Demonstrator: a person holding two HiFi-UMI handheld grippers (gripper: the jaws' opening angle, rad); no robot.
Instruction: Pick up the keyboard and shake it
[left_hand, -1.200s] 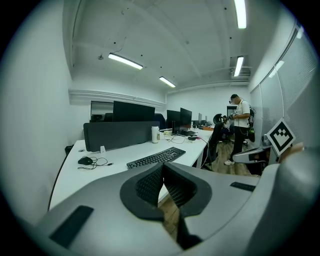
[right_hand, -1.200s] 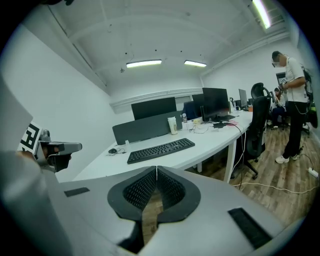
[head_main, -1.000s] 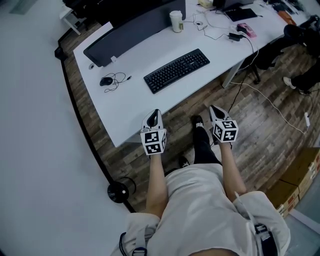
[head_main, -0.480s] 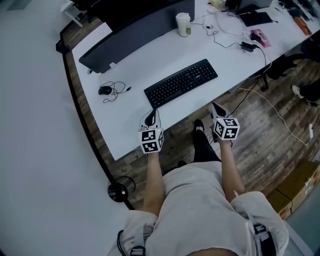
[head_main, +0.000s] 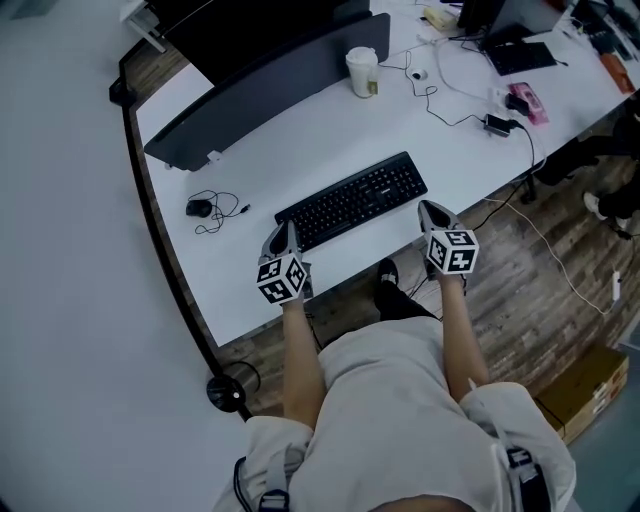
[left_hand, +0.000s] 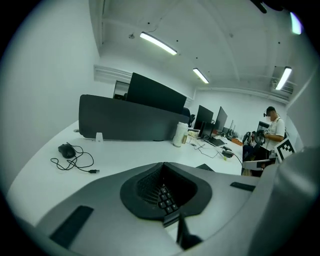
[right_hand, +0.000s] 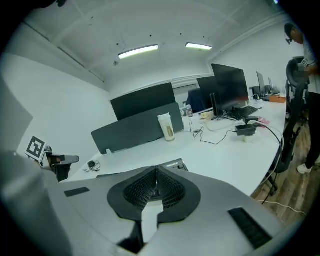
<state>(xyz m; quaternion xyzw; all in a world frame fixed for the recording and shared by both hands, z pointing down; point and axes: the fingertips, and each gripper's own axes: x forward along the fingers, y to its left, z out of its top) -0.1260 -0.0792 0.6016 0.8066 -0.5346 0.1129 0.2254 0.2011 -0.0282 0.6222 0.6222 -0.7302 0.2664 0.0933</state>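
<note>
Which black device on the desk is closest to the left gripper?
The keyboard: its left end lies just ahead of the left gripper, while the mouse with its loose cable sits farther left and the power adapter lies far right.

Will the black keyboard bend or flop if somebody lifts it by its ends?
Probably not: the keyboard looks like one long, flat, hard slab, so it should stay stiff. It is thin, so likely light. Flat on the smooth white desk, it won't roll but might slide if pushed.

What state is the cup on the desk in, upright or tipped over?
Upright: the cup stands on its base on the white desk, top facing up.
</note>
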